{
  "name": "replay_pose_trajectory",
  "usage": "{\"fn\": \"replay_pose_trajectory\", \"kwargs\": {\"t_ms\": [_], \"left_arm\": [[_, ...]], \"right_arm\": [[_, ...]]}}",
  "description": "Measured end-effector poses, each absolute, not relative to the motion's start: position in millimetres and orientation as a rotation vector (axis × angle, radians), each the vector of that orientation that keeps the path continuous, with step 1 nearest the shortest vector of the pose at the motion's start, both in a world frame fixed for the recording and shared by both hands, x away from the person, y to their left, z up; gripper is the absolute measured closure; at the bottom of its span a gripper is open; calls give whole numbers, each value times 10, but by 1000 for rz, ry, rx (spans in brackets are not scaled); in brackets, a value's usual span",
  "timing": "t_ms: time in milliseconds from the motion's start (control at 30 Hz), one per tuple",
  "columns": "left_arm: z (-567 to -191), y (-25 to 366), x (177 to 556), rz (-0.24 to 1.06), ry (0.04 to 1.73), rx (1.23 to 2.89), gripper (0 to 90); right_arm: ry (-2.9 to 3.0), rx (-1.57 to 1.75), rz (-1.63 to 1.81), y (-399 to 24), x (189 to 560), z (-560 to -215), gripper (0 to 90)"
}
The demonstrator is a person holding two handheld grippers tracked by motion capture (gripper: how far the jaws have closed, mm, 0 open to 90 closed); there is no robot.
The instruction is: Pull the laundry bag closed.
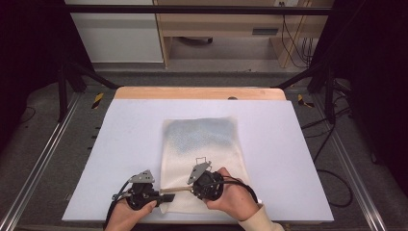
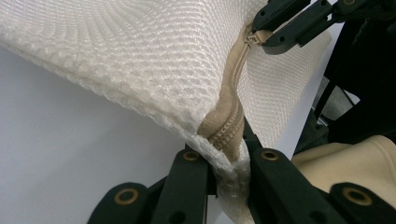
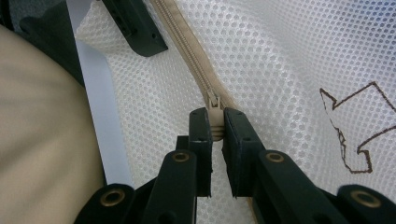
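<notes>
Lying flat near the middle of the white table (image 1: pixel 120 144), the mesh laundry bag (image 1: pixel 202 144) reaches from the centre down to the near edge, with a small brown outline drawing (image 3: pixel 355 130) on its upper face and a beige zipper (image 2: pixel 231 116) running along its near end. At the near left, the left gripper (image 1: pixel 161 196) has its jaws closed tight on the bag's near left corner, where the zipper tape ends; in the left gripper view the mesh and tape bunch up between the two black jaws and the corner is lifted a little off the table. Just to its right, the right gripper (image 1: pixel 192 185) pinches the beige zipper pull (image 3: pixel 215 126), its jaws drawn in close on either side of the tab. Both grippers sit near each other along the zipper line, and a cream sleeve (image 1: pixel 255 221) shows at the near edge behind the right hand (image 1: pixel 231 199).
</notes>
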State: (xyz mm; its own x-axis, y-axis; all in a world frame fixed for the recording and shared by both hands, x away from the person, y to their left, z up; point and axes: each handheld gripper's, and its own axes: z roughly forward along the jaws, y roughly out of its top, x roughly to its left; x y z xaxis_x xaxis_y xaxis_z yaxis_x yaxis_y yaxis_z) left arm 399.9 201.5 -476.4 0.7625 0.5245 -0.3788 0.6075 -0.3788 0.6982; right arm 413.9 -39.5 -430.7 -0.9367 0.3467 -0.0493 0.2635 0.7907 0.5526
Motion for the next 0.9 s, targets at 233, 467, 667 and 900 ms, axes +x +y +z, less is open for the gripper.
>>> {"fn": "replay_pose_trajectory", "kwargs": {"t_ms": [233, 467, 667, 900], "left_arm": [[-4762, 2018, 4002, -120, 847, 2056, 862], [-4762, 2017, 4001, -124, 846, 2055, 862], [-4761, 2030, 4000, -121, 847, 2053, 861], [-4754, 2038, 4005, -118, 851, 2048, 860]], "right_arm": [[2821, 506, 851, -442, 4139, -4300, 824], [2814, 521, 854, -505, 4135, -4290, 823], [2801, 542, 864, -575, 4136, -4282, 823], [2788, 569, 877, -656, 4138, -4270, 823]]}}
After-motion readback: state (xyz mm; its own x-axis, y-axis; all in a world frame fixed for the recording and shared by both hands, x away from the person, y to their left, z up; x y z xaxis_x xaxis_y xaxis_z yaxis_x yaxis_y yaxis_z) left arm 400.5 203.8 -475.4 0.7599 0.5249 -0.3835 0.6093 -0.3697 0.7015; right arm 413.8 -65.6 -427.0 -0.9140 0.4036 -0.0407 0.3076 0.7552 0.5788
